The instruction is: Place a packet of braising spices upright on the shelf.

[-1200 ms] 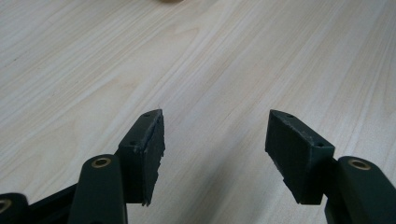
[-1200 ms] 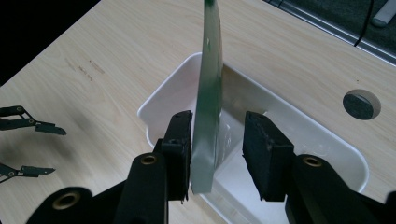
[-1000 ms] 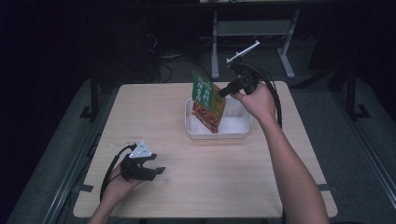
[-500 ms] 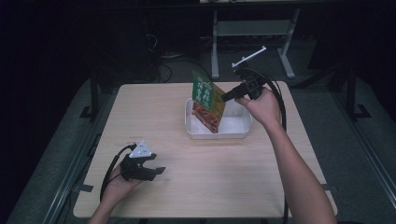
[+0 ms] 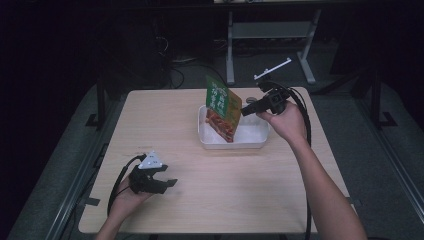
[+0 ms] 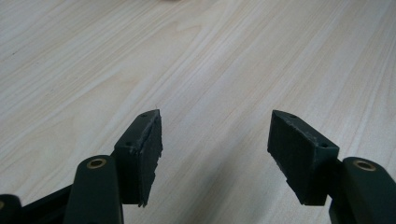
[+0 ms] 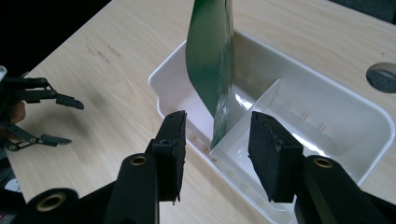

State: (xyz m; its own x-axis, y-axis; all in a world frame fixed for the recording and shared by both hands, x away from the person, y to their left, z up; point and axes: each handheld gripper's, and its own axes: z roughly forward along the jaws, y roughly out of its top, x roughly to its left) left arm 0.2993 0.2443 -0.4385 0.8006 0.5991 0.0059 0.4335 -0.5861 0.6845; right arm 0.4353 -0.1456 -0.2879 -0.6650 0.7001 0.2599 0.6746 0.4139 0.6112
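A green snack pouch (image 5: 223, 107) with a red picture stands tilted in the left compartment of a white bin (image 5: 250, 142) at the table's far middle. My right gripper (image 5: 246, 111) hovers just right of the pouch's upper edge. In the right gripper view its jaws stand open (image 7: 217, 140), and the pouch's thin edge (image 7: 210, 60) rises just ahead of the gap, untouched by either pad. A divider (image 7: 252, 112) splits the bin (image 7: 327, 88). My left gripper (image 5: 167, 181) rests open on the near left of the table, with bare wood between its jaws (image 6: 215, 144).
A round cable hole (image 7: 382, 77) sits in the tabletop behind the bin. A white metal frame (image 5: 272, 30) stands on the dark floor beyond the table. The left gripper (image 7: 65, 121) is visible far off in the right gripper view.
The right hand has drawn slightly right and down from the pouch's top edge. The pouch stays standing in the bin. The left gripper has not moved.
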